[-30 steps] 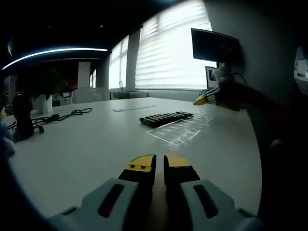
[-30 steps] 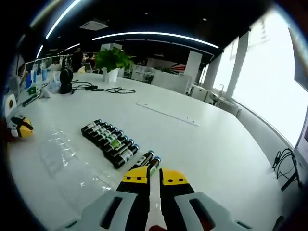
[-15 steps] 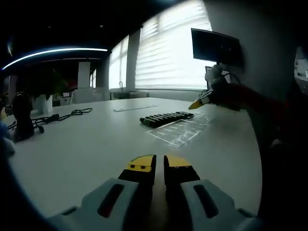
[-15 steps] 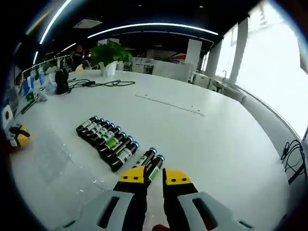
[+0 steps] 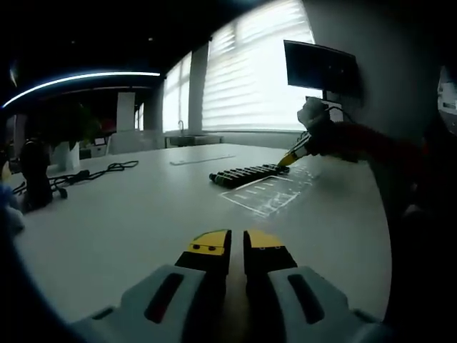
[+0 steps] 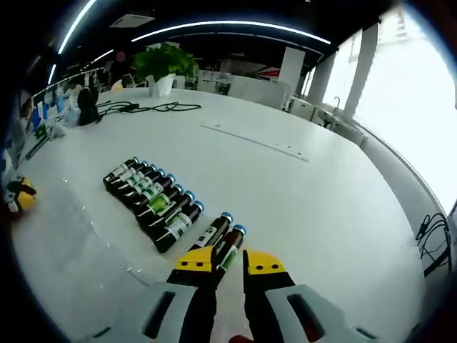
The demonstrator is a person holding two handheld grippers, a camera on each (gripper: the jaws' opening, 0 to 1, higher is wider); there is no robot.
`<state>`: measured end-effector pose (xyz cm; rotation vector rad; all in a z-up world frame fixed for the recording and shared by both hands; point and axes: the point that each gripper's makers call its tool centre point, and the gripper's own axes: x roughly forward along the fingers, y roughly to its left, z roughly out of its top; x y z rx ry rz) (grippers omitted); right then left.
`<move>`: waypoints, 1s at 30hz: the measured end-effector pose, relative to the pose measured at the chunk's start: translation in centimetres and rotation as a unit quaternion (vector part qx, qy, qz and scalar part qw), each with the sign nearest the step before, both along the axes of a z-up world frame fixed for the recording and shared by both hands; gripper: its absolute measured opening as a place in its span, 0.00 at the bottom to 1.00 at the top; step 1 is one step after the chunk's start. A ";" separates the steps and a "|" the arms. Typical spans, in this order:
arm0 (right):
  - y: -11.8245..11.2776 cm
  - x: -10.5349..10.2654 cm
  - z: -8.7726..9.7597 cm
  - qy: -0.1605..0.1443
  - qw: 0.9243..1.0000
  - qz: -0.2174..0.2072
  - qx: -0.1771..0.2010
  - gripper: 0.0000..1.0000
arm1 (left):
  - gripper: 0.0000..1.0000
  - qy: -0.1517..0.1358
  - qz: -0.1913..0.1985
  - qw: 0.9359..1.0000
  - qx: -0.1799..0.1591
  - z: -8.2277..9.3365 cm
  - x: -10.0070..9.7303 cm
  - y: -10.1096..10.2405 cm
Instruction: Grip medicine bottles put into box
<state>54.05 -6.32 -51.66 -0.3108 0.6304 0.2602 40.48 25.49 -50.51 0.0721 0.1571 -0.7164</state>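
The broad white round table carries a clear plastic compartment box lying flat beside a row of dark glass medicine bottles with blue caps. Over the last second the right tool has dropped closer to two loose bottles near that row; its yellow tips sit narrow just over them, gripping nothing yet, so a pick looks imminent. The left tool rests nearly closed and empty, well apart.
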 end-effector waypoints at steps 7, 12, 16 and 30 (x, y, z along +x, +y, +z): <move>-0.3 0.1 -0.8 0.024 1.000 -0.008 -0.002 0.09 | 0.02 0.000 0.001 1.000 0.002 0.0 0.0 0.0; -0.3 0.2 -1.3 0.041 0.999 -0.005 -0.009 0.08 | 0.02 0.000 0.001 1.000 0.002 -0.1 0.0 0.0; -0.3 0.4 -1.6 0.052 0.999 -0.006 0.001 0.08 | 0.02 0.000 0.003 1.000 0.005 -0.1 0.0 0.1; -0.3 0.2 -1.7 0.068 0.997 -0.017 0.030 0.07 | 0.02 0.000 0.003 1.000 0.009 -0.2 0.0 0.1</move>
